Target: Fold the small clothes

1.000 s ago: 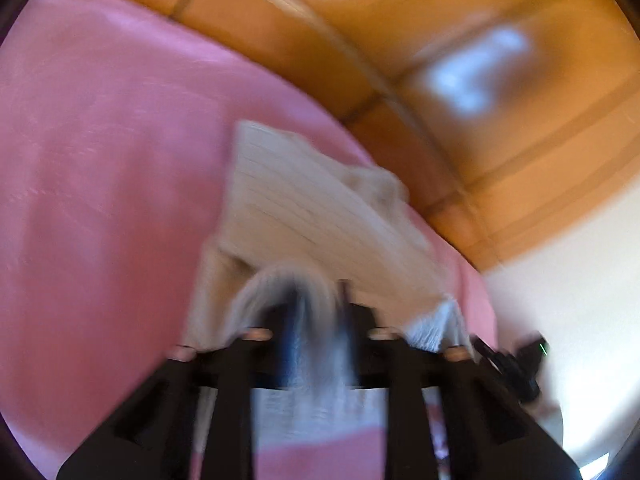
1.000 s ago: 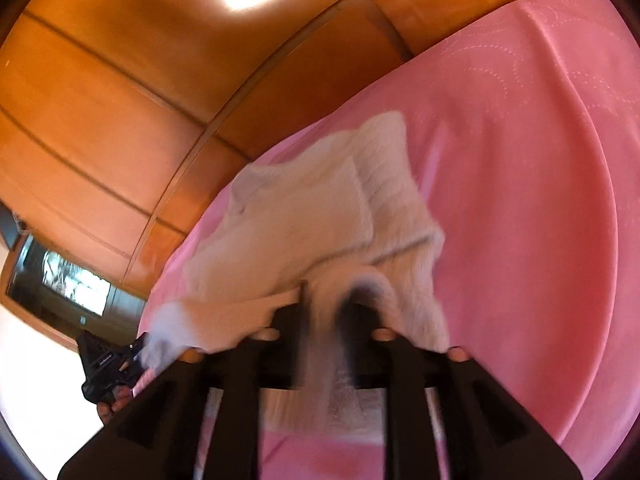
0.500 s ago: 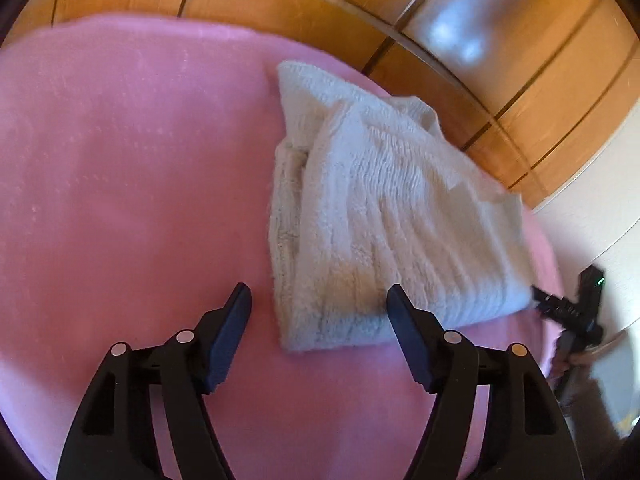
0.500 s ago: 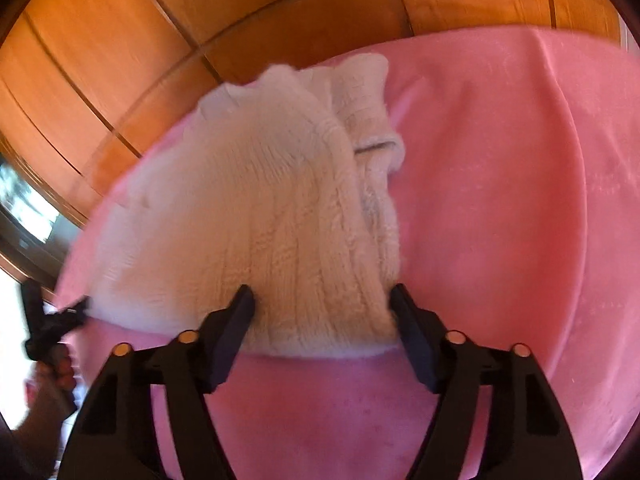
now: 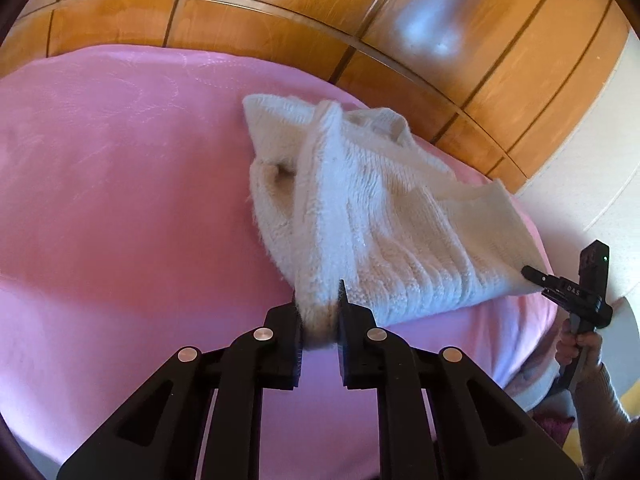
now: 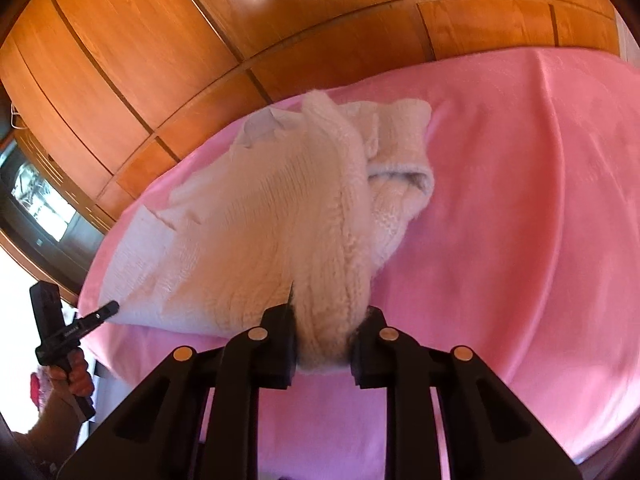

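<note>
White knit sweater [image 5: 372, 216] in both tongs [image 5: 319, 312] [image 6: 325, 322]

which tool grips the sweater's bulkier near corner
The right tool: its jaws stand wider around a fat bunch of the white sweater. The left tool pinches a thinner bunch.

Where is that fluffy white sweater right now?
The sweater lies half folded on the pink blanket, near the wooden wall. Its near edge is pinched at both corners, by the left gripper and the right gripper.
</note>
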The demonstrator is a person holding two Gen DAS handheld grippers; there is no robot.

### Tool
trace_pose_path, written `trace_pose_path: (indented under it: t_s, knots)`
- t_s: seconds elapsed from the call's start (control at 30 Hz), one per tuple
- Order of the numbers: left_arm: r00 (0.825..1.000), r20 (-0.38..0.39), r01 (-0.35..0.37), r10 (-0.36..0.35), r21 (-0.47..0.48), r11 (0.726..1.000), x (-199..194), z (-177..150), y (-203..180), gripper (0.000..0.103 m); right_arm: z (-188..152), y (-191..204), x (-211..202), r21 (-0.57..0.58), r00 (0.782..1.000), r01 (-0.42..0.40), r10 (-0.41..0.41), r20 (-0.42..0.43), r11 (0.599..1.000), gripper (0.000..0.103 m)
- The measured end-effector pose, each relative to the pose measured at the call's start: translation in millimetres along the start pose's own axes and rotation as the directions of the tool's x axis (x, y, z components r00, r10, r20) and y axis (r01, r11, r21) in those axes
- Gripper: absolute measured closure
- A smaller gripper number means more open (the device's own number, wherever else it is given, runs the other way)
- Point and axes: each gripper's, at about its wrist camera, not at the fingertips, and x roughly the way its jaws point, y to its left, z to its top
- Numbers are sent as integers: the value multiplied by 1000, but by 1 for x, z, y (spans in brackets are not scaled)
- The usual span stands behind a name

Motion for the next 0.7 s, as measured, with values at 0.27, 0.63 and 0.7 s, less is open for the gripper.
trace_pose_path:
  t_s: [0.27, 0.63, 0.7]
  knots:
    - [992, -55, -121, 117, -74, 990, -33, -53, 3, 86, -58, -7, -32, 18, 993, 70, -68, -93, 997, 74]
    - [999, 22, -44, 41, 161, 986, 11, 5, -70, 75, -15, 85, 10, -233, 997, 78, -73, 29, 969, 56]
    - [997, -35, -59, 67, 196, 979, 42, 6, -79, 51, -13, 96, 34, -262, 997, 72, -72, 11, 962, 56]
